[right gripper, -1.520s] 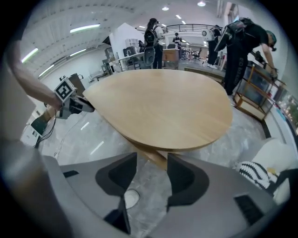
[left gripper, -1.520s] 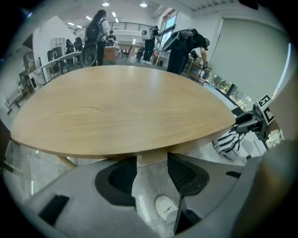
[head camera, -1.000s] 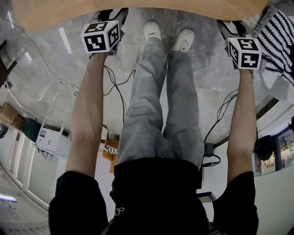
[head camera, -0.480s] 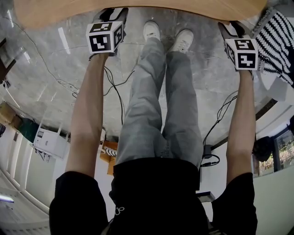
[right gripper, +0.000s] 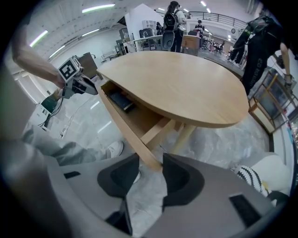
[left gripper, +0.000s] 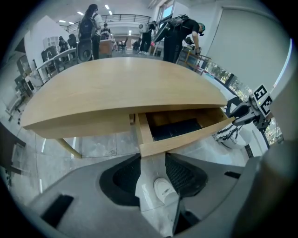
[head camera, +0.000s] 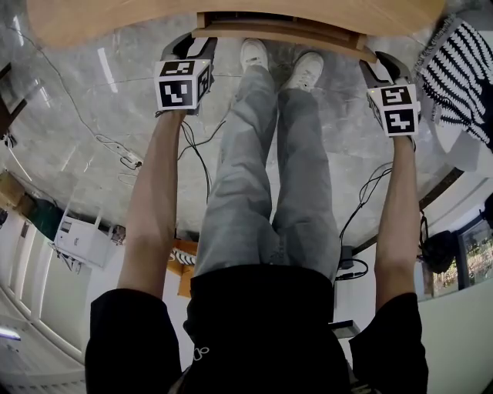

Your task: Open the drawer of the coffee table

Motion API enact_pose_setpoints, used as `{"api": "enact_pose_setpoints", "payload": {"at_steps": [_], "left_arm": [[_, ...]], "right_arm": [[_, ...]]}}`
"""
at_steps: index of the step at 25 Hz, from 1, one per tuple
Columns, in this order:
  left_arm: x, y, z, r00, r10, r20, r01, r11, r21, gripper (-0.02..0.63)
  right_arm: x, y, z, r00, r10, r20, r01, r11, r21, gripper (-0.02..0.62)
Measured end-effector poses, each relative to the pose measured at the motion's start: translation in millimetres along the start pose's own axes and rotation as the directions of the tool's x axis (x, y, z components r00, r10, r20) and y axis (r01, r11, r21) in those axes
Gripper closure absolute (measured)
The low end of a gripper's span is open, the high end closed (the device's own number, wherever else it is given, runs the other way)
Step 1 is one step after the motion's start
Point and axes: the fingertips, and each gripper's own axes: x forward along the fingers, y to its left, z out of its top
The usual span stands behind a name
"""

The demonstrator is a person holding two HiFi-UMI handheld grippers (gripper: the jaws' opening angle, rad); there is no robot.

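The light wooden coffee table (head camera: 115, 19) lies ahead of me, and its drawer (head camera: 277, 27) stands partly pulled out from under the top. My left gripper (head camera: 192, 42) holds the left end of the drawer front (left gripper: 186, 137), which fills the gap between its jaws (left gripper: 152, 155). My right gripper (head camera: 377, 58) holds the right end of the drawer front (right gripper: 121, 123), with the panel's corner between its jaws (right gripper: 150, 160). Both pairs of jaws have just been closing a little on that panel. A flat black thing (left gripper: 179, 129) lies inside the drawer.
My legs and white shoes (head camera: 254, 52) stand between the two arms, just before the drawer. Cables (head camera: 192, 146) trail over the grey stone floor. A black-and-white striped thing (head camera: 462, 69) sits on the right. A table leg (right gripper: 184, 137) slants down behind the drawer. People stand far off.
The drawer has slid out from under the table top toward me. Both grippers have come back toward me with the drawer front between their jaws.
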Motion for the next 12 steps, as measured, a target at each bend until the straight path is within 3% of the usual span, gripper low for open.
{"api": "enact_pose_setpoints", "payload": {"at_steps": [12], "left_arm": [[-25,-16,-65,0.995,0.002,-0.099,-0.003,1.000,-0.009,0.443]], "right_arm": [[-12,57,-48,0.996,0.054,-0.074,-0.055,0.998,-0.017,0.451]]}}
